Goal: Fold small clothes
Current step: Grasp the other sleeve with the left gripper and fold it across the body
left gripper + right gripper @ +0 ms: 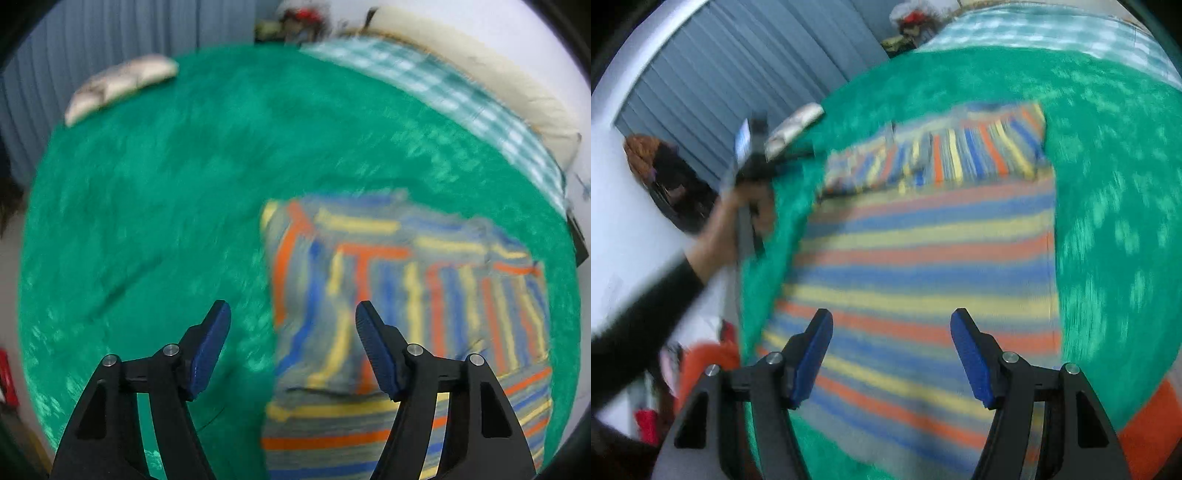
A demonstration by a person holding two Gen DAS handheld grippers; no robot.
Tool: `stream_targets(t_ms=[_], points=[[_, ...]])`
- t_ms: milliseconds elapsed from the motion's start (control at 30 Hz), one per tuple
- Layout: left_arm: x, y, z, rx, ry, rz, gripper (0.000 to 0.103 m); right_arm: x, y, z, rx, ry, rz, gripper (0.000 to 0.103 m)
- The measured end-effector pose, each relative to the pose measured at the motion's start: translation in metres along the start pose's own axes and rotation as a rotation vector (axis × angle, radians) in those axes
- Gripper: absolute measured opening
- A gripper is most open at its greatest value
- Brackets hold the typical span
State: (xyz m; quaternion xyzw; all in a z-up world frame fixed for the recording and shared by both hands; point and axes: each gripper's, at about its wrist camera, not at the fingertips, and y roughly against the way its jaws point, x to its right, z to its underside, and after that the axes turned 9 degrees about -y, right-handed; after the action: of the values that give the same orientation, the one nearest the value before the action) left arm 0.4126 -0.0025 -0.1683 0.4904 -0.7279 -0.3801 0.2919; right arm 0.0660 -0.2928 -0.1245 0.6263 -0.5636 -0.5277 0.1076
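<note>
A small striped garment point(406, 295), in blue, yellow, orange and grey, lies on a green fuzzy blanket point(166, 203). Its far part is folded over with stripes running the other way. My left gripper point(291, 314) is open and empty, above the garment's left edge. In the right wrist view the garment point(923, 258) fills the middle. My right gripper point(892, 321) is open and empty above its near part. The left gripper point(753, 162), held in a hand, shows at the garment's far left corner. Both views are blurred.
A pale folded cloth point(118, 85) lies at the blanket's far left edge. A checked green-white sheet point(461, 99) and a cream pillow point(498, 81) lie beyond the blanket. A grey ribbed wall point(720, 74) stands behind. Orange items point(705, 362) sit off the bed's edge.
</note>
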Motion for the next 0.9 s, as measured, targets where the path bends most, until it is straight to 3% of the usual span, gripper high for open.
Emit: stream_targets(t_ms=[33,67,133,200,300,433,533,567,600,633,767,867,900], points=[[-0.002,-0.01,0.005,-0.034,0.0,0.029,0.068,0.002,-0.001,-0.017,0.009,-0.026,-0.022,0.067],[-0.001,-0.017,0.009,-0.049,-0.022,0.044,0.048,0.005,-0.003,-0.037,0.016,-0.06,-0.045,0.067],[0.011,-0.03,0.019,-0.111,-0.131,-0.026,0.031,0.009,-0.015,-0.074,0.016,-0.106,-0.087,0.066],[0.014,-0.031,0.027,-0.08,-0.178,-0.059,0.036,0.01,-0.039,-0.117,0.009,-0.15,-0.069,0.063],[0.011,-0.028,0.03,-0.06,-0.151,-0.058,0.04,-0.002,-0.083,-0.166,-0.023,-0.161,-0.062,0.053],[0.007,-0.032,0.033,-0.048,-0.143,-0.045,0.04,-0.031,-0.157,-0.196,-0.104,-0.083,-0.073,0.047],[0.006,-0.036,0.034,-0.046,-0.135,-0.032,0.04,-0.029,-0.206,-0.191,-0.19,-0.057,-0.015,0.045],[0.005,-0.036,0.035,-0.047,-0.133,-0.027,0.041,-0.02,-0.222,-0.184,-0.254,-0.058,0.028,0.04],[0.003,-0.038,0.035,-0.046,-0.132,-0.022,0.041,-0.011,-0.234,-0.172,-0.329,-0.059,0.068,0.027],[0.002,-0.039,0.034,-0.045,-0.132,-0.018,0.041,-0.009,-0.236,-0.163,-0.362,-0.041,0.083,0.024],[0.001,-0.037,0.037,-0.032,-0.147,-0.013,0.044,-0.003,-0.212,-0.128,-0.402,0.056,0.111,0.021],[0.001,-0.018,0.042,-0.044,-0.147,-0.043,0.06,0.003,-0.184,-0.114,-0.375,0.08,0.121,0.021],[0.003,-0.006,0.047,-0.031,-0.16,-0.048,0.06,0.003,-0.17,-0.108,-0.352,0.099,0.141,0.024]])
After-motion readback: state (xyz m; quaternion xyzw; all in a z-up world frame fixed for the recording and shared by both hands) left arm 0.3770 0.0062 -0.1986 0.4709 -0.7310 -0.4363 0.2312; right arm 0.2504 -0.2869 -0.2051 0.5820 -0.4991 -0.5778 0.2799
